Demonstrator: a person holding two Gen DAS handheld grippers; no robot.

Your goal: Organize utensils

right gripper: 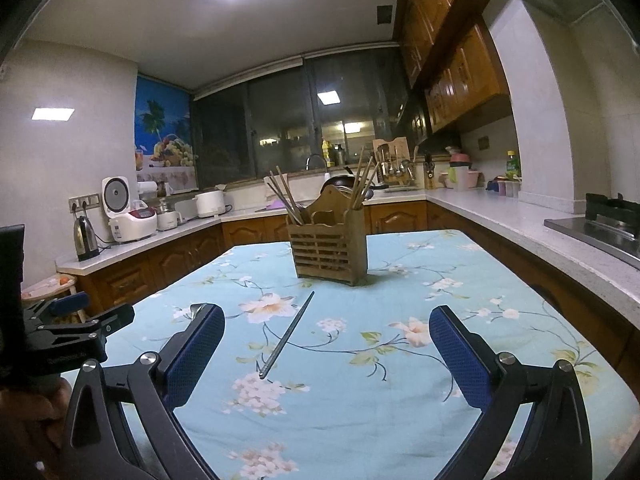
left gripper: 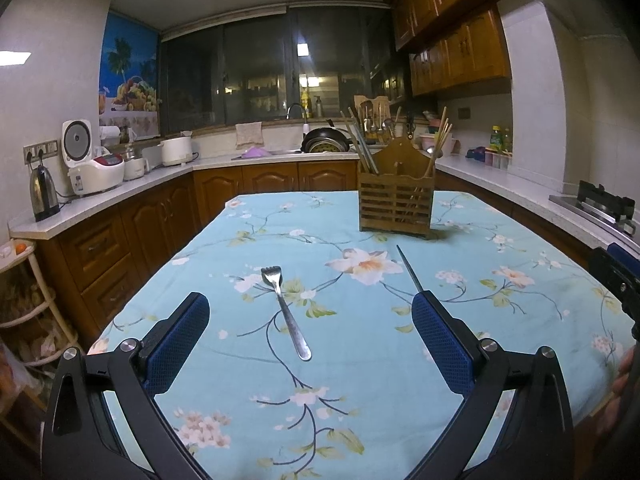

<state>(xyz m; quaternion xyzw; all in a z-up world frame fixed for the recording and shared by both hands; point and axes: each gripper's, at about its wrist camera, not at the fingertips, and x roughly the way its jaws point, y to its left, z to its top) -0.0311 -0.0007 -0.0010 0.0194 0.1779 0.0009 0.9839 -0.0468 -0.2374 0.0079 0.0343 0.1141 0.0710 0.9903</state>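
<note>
Utensils lie loose on the counter (left gripper: 224,248) ahead of both of your tongs, and nothing is gripped.

Your left tongs (left gripper: 310,320) hang above the flowered cloth with the blue pads spread wide apart, and the fork (left gripper: 286,308) lies flat between and just ahead of them, tines pointing away from you. Your right tongs (right gripper: 326,334) are likewise wide apart and empty, with the metal chopstick (right gripper: 288,336) lying between the pads, angled from near-left to far-right. The wooden utensil holder (right gripper: 328,248) stands upright well beyond both tongs, past the chopstick's far tip, with wooden chopsticks (right gripper: 286,198) already leaning in its compartments.
</note>
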